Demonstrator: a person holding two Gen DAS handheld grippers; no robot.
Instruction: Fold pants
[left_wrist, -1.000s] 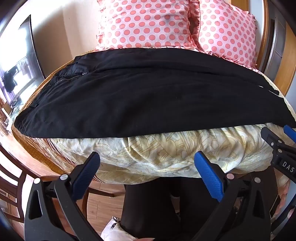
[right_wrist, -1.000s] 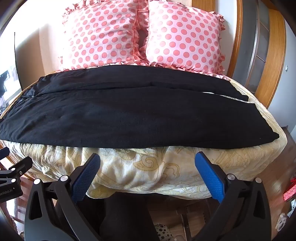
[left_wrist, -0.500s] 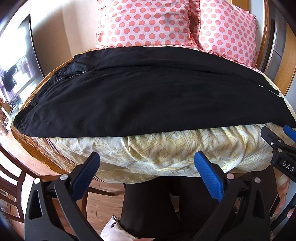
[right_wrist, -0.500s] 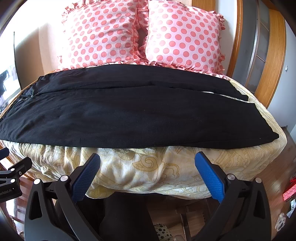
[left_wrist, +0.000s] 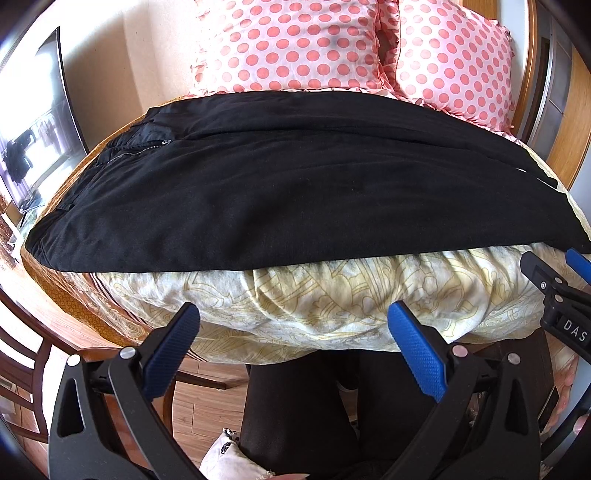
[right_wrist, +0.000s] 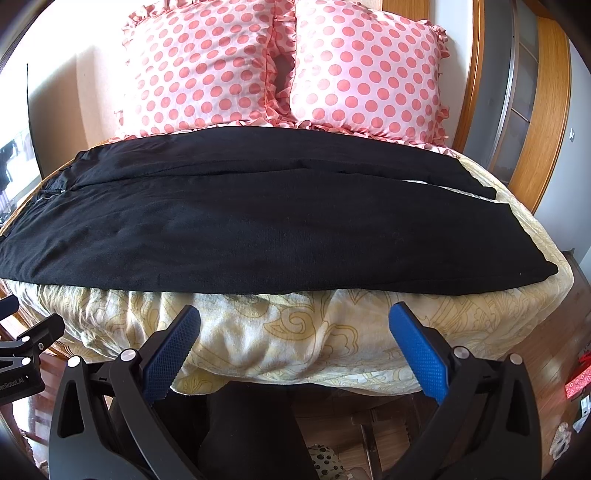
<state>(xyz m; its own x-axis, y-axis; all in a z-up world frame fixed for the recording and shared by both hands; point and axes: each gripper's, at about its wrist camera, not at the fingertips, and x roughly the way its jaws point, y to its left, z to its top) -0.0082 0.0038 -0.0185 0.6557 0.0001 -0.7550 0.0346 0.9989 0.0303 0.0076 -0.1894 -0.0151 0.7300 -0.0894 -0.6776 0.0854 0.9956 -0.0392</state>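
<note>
Pants (right_wrist: 280, 225) matt black cloth; quilt (right_wrist: 303, 339) soft wrinkled cotton; pillows (right_wrist: 207, 70) satiny; headboard (right_wrist: 554, 110) glossy wood.

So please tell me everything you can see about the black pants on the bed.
The black pants look like soft matte cloth. They lie flat across the cream patterned bedcover, waist with zipper to the left, leg ends to the right, where the legs part slightly. Their far edge lies just before the pink dotted pillows. Both tongs, left and right, are open and apart from them.

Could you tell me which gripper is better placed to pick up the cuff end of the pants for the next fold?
Right. The right gripper sits open nearer the pants' cuff end; the left gripper faces the waist.
</note>
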